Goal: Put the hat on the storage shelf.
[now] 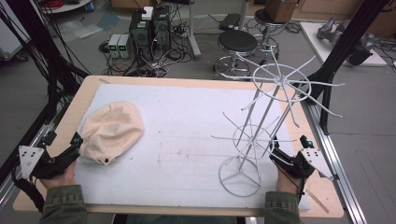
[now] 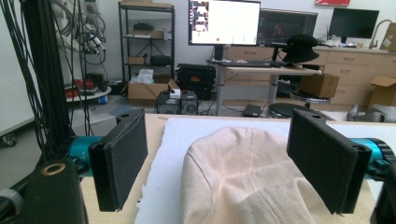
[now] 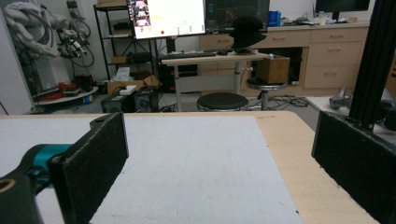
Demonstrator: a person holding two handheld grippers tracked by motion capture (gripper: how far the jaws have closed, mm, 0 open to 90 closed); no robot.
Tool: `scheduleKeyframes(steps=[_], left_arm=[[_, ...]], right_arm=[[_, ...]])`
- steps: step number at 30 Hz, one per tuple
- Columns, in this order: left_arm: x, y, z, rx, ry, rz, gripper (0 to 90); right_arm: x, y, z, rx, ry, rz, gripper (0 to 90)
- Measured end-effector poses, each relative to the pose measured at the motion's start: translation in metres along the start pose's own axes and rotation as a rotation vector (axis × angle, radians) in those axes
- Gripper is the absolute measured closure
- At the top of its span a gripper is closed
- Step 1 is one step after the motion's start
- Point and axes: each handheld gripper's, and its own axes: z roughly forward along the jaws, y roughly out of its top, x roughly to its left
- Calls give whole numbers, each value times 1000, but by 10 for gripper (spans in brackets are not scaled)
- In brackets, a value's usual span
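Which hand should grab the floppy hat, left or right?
Probably the left. The left tongs are open right at the cream hat, with its cloth between the pads. The right tongs are open too, but over by the white wire rack.

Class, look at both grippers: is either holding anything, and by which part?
Nothing is held. The left gripper stands open around the cream hat; the right gripper is open over bare mat.
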Motion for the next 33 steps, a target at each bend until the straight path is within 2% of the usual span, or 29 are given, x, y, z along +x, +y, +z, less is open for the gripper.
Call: scheduleKeyframes(steps=[6, 19, 27, 33], left_arm=[[2, 0, -1, 4, -1, -19, 208], [1, -1, 1, 5, -10, -15, 208], [1, -1, 2, 4, -11, -15, 208], [0, 0, 4, 7, -26, -18, 205]], right_arm=[[2, 0, 0, 6, 9, 4, 29], [0, -1, 1, 15, 13, 13, 29], [-2, -1, 1, 14, 8, 40, 29], [-2, -2, 2, 17, 9, 42, 29]])
